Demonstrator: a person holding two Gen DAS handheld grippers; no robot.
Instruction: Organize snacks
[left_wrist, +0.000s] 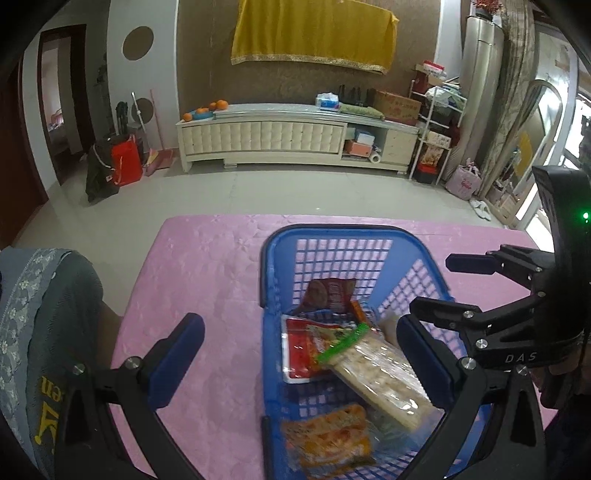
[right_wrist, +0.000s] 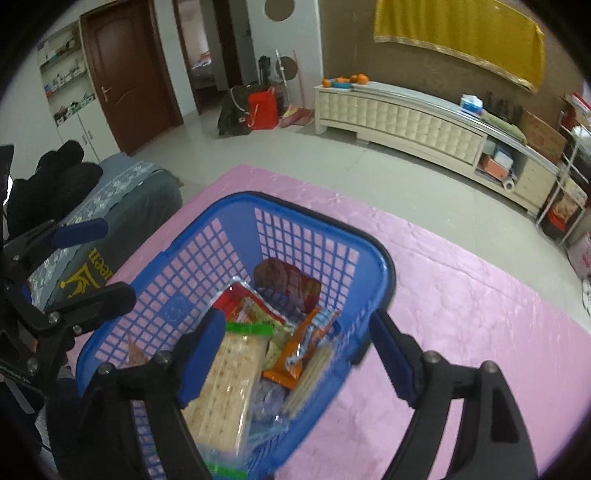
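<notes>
Blue plastic basket (right_wrist: 384, 266), lattice-walled, standing on a table under a pink cloth (right_wrist: 480, 314). Contents: long cracker pack (right_wrist: 225, 387) with green end seal; red snack bag (left_wrist: 306, 343); dark red pouch (right_wrist: 291, 280) against the far wall; orange packet (right_wrist: 299, 350); orange-patterned bag (left_wrist: 328, 439) at the near end. Left gripper (left_wrist: 299, 365): wide, empty, straddling the basket's side wall. Right gripper (right_wrist: 299, 369): wide, holding nothing, above the basket.

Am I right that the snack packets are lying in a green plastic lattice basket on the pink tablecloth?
Not quite: the plastic lattice basket is blue, not green. The snack packets do lie in it, on the pink tablecloth, as the right wrist view shows.
</notes>
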